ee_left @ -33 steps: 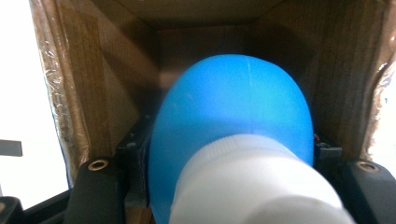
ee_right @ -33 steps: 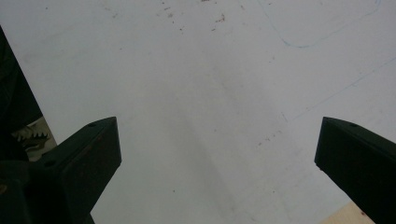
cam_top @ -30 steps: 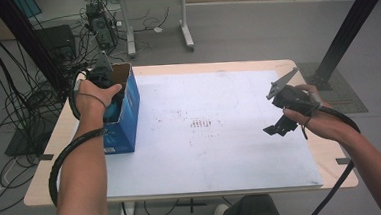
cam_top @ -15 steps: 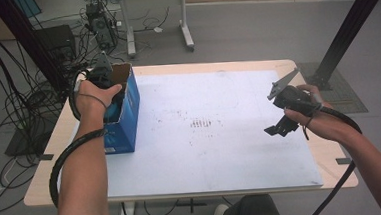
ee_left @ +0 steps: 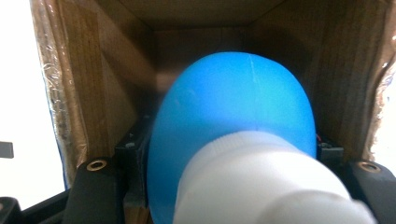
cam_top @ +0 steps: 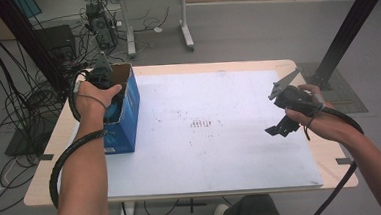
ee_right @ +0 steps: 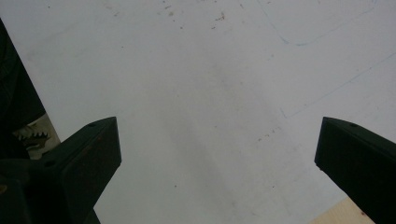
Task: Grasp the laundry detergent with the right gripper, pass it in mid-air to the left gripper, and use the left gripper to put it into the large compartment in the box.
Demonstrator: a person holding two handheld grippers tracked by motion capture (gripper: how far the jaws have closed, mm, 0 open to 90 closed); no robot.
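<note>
White counter sheet (cam_top: 216, 151), no readable writing on it, lies bare in the middle. Right gripper (cam_top: 285, 117) hovers there, jaws wide apart. Left gripper (cam_top: 108, 95) clamps a blue bottle (ee_left: 233, 116) inside the cardboard box (cam_top: 129, 116) at the left edge.

wooden table (cam_top: 47, 169), white sheet (cam_top: 221, 150), blue box (cam_top: 127, 122)

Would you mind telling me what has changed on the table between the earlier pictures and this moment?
Nothing has visibly changed. The left gripper stays inside the open blue box at the table's left edge, shut on the blue bottle with a white cap. The right gripper still hovers open over the white table at the right, holding nothing.
</note>
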